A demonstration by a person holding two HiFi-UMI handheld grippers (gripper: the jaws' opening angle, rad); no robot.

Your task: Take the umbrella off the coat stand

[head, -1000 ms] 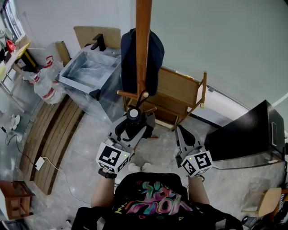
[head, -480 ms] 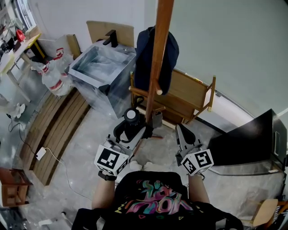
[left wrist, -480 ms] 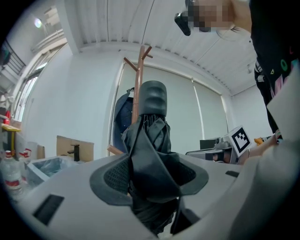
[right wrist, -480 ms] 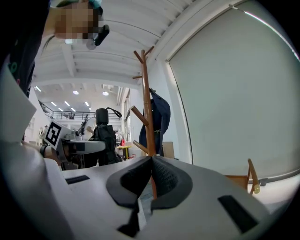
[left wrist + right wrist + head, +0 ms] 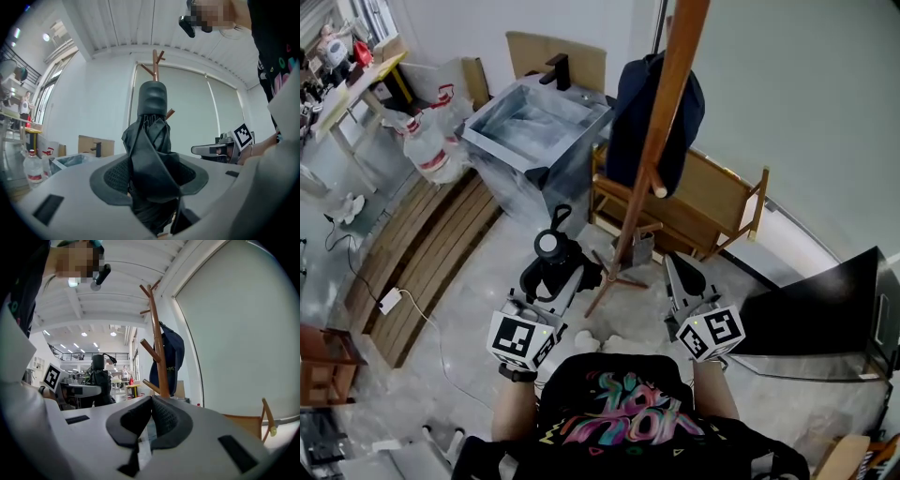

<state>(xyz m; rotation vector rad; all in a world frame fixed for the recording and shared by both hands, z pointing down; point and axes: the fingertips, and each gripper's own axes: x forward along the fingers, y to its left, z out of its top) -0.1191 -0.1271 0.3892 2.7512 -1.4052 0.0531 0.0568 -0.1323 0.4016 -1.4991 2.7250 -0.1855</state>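
A folded black umbrella (image 5: pixel 551 259) stands upright between the jaws of my left gripper (image 5: pixel 563 278), which is shut on its bunched fabric; its round end cap and strap loop point up. In the left gripper view the umbrella (image 5: pixel 152 150) fills the gap between the pads (image 5: pixel 112 178). It hangs clear of the wooden coat stand (image 5: pixel 664 131), a short way left of the pole. A navy garment (image 5: pixel 636 122) still hangs on the stand. My right gripper (image 5: pixel 678 273) is shut and holds nothing, just right of the stand's feet; its view shows the stand (image 5: pixel 158 352) ahead.
A plastic-wrapped metal basin (image 5: pixel 530 131) stands behind the umbrella, with water bottles (image 5: pixel 427 155) to its left. Wooden slats (image 5: pixel 422 253) lie on the floor at left. A wooden frame (image 5: pixel 722 197) leans by the wall behind the stand, a black cabinet (image 5: pixel 825 300) at right.
My left gripper has carried the umbrella leftward, away from the stand's pole and pegs. The right gripper has shifted only slightly, and the stand now sits further right in view.
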